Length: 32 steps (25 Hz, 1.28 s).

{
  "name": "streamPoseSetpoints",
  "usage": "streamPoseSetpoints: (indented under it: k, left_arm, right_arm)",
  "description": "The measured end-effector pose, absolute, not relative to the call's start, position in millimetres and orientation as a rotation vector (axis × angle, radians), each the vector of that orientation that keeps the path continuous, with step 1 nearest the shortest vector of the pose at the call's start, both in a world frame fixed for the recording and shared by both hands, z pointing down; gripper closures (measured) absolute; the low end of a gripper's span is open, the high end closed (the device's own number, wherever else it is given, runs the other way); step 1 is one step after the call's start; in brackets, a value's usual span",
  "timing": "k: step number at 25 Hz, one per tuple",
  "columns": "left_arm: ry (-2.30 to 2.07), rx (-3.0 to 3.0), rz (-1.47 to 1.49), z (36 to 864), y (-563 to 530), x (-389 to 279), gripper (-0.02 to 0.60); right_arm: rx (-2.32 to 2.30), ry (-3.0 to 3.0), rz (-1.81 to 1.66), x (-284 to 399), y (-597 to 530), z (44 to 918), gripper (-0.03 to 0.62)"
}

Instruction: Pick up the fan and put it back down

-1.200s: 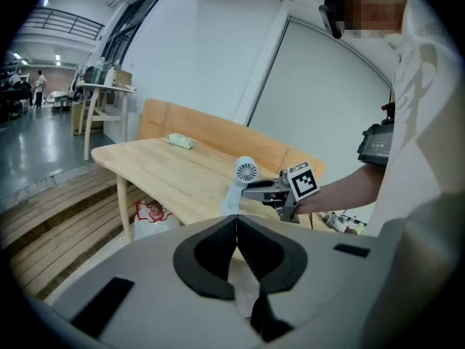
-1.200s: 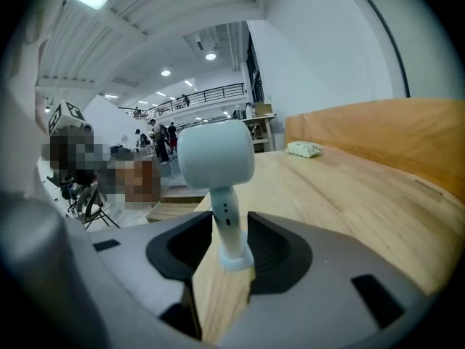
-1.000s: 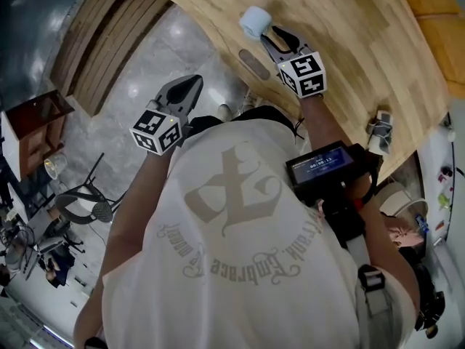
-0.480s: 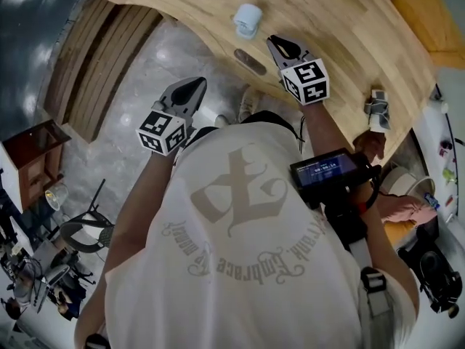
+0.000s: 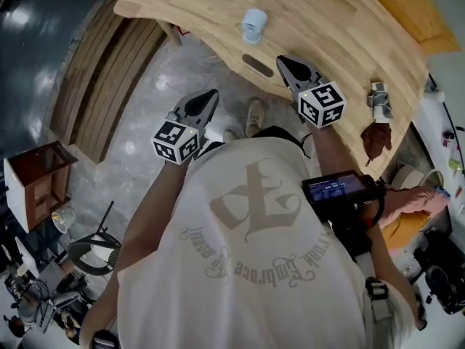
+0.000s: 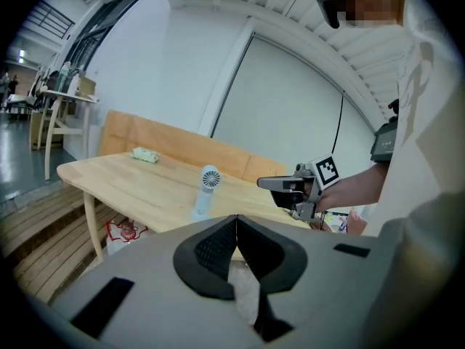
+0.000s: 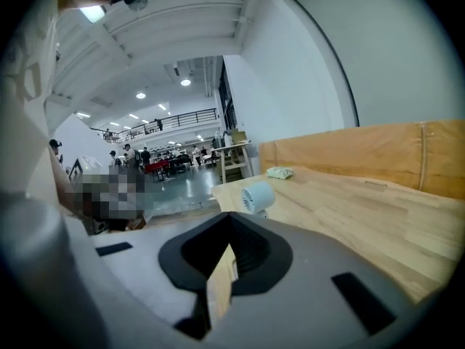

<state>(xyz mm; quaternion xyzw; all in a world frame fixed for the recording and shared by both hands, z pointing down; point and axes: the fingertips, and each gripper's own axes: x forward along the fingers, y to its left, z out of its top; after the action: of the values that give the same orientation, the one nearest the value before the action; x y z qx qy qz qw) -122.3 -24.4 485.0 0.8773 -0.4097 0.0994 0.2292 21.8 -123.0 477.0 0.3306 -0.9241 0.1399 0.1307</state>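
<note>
The small white fan (image 5: 253,25) stands upright on the wooden table (image 5: 341,20), near its front edge; it also shows as a pale fan (image 6: 208,187) and a round white head (image 7: 258,197) in the two gripper views. My right gripper (image 5: 282,62) is drawn back from it, over the table's edge, apart from the fan. Its jaws have just been closing with nothing between them, and they now meet at the tips (image 7: 231,215). My left gripper (image 5: 213,93) hangs over the floor beside the table, shut and empty (image 6: 236,218).
An oval slot (image 5: 256,65) is cut in the tabletop near the right gripper. A grey-white object (image 5: 379,97) and a brown thing (image 5: 376,140) lie at the table's right end. A green packet (image 6: 145,155) lies at the far end. Slatted wooden decking (image 5: 109,57) runs along the left.
The right gripper has pulled back from the fan toward the person and shut its jaws. The left gripper has shifted a little to the right. The fan has stayed upright on the table.
</note>
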Motion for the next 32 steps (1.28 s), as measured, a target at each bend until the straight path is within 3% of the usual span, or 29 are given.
streamPoseSetpoints:
  k: [17,32]
  left_arm:
    - [-0.992,2.51,0.268,476.7,28.6,-115.5,0.571]
    - [-0.981,2.536,0.264,470.9,42.3,-122.6,0.571]
  right_arm:
    - [1.004,-2.77,0.501,18.9,-0.5,454.7,0.58]
    - [1.003,-2.783,0.48,7.8,17.5,452.1,0.58]
